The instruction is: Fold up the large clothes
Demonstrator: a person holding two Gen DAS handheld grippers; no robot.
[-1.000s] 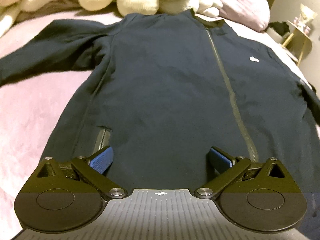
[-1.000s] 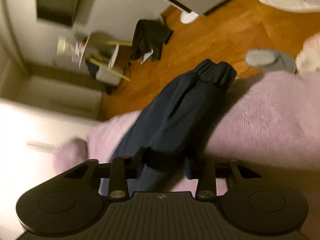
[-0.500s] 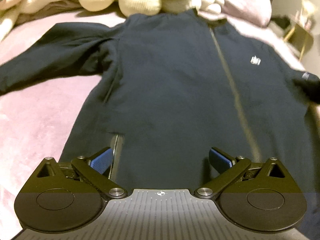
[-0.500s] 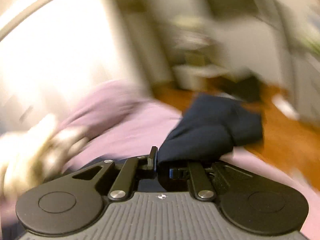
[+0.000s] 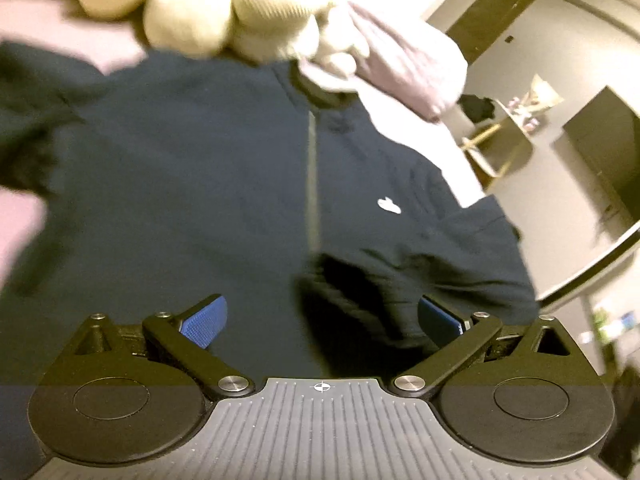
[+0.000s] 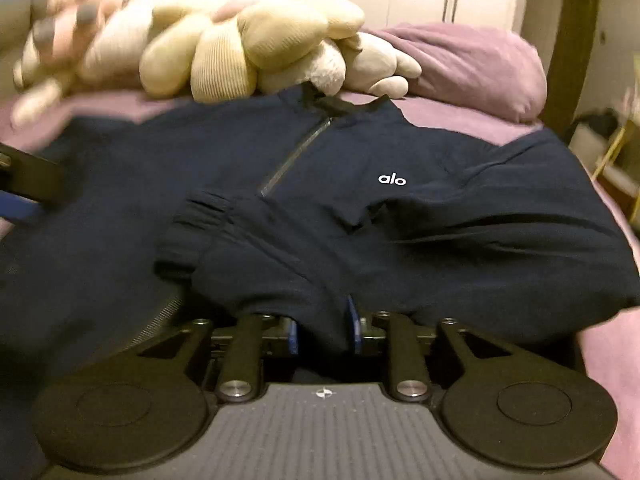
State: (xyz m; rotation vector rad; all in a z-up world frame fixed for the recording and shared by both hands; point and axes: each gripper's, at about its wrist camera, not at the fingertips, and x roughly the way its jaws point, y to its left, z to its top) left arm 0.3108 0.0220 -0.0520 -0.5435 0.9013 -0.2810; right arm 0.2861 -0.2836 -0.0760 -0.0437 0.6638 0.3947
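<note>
In your left wrist view, the left gripper [image 5: 322, 318] hangs released over the jacket [image 5: 200, 184], its 2 blue pads [image 5: 204, 320] spread wide with nothing between them. The jacket lies front up on the bed [image 5: 16, 216], zip [image 5: 313, 184] running away from you toward the collar, a small white logo [image 5: 389, 205] to the right of it. A folded sleeve [image 5: 400, 276] lies across the near right of the chest. Plush toys [image 5: 192, 8] sit at the far edge, with a pillow [image 5: 408, 68] to their right. Much of this view is blurred.

In your right wrist view, the right gripper [image 6: 322, 330] is clenched on the sleeve [image 6: 280, 256], fabric bunched between its pads. The sleeve crosses the jacket's [image 6: 460, 184] chest from the right, its gathered cuff [image 6: 192, 228] ending left of the zip [image 6: 296, 156]. The logo [image 6: 392, 179] reads "alo". Your left gripper [image 6: 20, 192] shows at the left edge, above the jacket. Plush toys [image 6: 224, 36] lie along the far side, touching the collar, and the pillow [image 6: 472, 64] sits far right on the bed [image 6: 612, 344].
</note>
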